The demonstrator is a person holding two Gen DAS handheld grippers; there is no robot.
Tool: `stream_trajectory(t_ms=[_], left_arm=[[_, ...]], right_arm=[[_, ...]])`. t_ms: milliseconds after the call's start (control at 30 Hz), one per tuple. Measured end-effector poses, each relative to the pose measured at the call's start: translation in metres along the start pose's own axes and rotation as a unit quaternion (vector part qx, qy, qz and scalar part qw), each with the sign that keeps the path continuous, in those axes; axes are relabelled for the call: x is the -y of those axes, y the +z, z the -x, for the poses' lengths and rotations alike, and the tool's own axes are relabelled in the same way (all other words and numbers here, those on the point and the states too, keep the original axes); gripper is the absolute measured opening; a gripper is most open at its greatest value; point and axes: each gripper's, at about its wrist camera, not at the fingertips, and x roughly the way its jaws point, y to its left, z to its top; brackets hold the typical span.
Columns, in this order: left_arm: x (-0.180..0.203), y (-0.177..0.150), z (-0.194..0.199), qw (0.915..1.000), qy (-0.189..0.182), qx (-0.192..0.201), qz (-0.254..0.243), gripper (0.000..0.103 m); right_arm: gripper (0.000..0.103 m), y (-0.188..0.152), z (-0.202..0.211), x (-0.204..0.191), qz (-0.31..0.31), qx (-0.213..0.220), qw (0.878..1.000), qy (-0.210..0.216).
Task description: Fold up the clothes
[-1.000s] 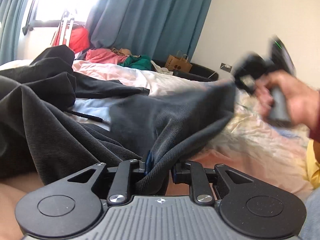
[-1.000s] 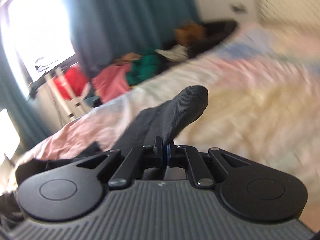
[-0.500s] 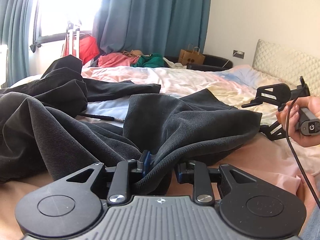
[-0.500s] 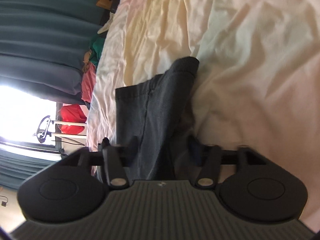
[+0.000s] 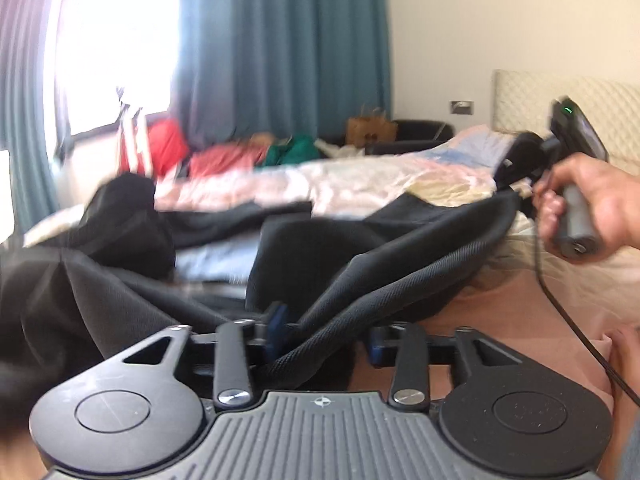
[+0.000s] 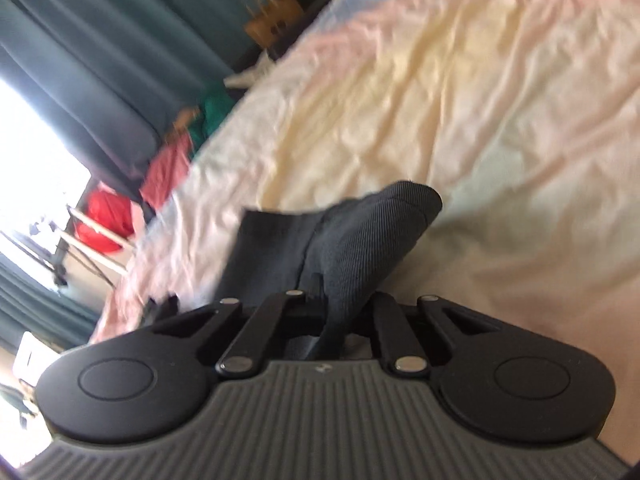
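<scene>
The pastel bed sheet fills the upper right. Across the frame's middle, the dark ribbed garment stretches between both grippers. The left gripper has just been opening, cloth lying loosely between its 2 fingers. The right gripper is clamped on the garment's corner.

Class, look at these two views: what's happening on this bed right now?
A person is folding a dark ribbed garment on a bed with a handheld tool in each hand. The right tool is shut on one end of the cloth, lifted just off the sheet. The left tool has just been opening; an edge of the garment lies between its jaws, against one pad only.
</scene>
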Motion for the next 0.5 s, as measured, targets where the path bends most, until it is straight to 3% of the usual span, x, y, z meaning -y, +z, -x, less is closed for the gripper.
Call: stream_trajectory(t_ms=[67,167,200,267,300,333,367,400,500], left_arm=[[-0.005,0.007,0.016,0.9998,-0.007,0.014,0.016,0.063],[-0.035,0.013,0.046,0.9937,-0.015,0.026,0.108,0.078],[-0.047,0.014,0.056,0.9895,-0.018,0.029,0.141,0.082],[-0.086,0.009,0.065,0.9680,0.010,0.011,0.250,0.085],[-0.110,0.001,0.066,0.9465,0.035,-0.004,0.321,0.085],[-0.132,-0.014,0.066,0.9183,0.055,-0.010,0.392,0.085],[-0.154,-0.029,0.067,0.8843,0.075,-0.016,0.461,0.085],[-0.175,-0.044,0.068,0.8446,0.094,-0.022,0.527,0.085],[-0.229,-0.093,0.073,0.7131,0.144,-0.017,0.686,0.081]], right_arm=[[0.007,0.012,0.000,0.002,0.019,0.024,1.000,-0.007],[0.007,0.027,-0.004,0.026,-0.003,0.037,0.999,-0.027],[0.007,0.030,-0.007,0.037,-0.018,0.039,0.998,-0.035],[0.007,0.032,-0.012,0.056,-0.057,0.030,0.997,-0.044],[0.007,0.032,-0.014,0.063,-0.077,0.025,0.996,-0.043],[0.007,0.031,-0.015,0.068,-0.095,0.021,0.994,-0.040],[0.007,0.030,-0.017,0.074,-0.114,0.017,0.993,-0.037],[0.007,0.030,-0.018,0.075,-0.120,0.016,0.992,-0.036],[0.007,0.029,-0.017,0.071,-0.114,0.020,0.993,-0.034]])
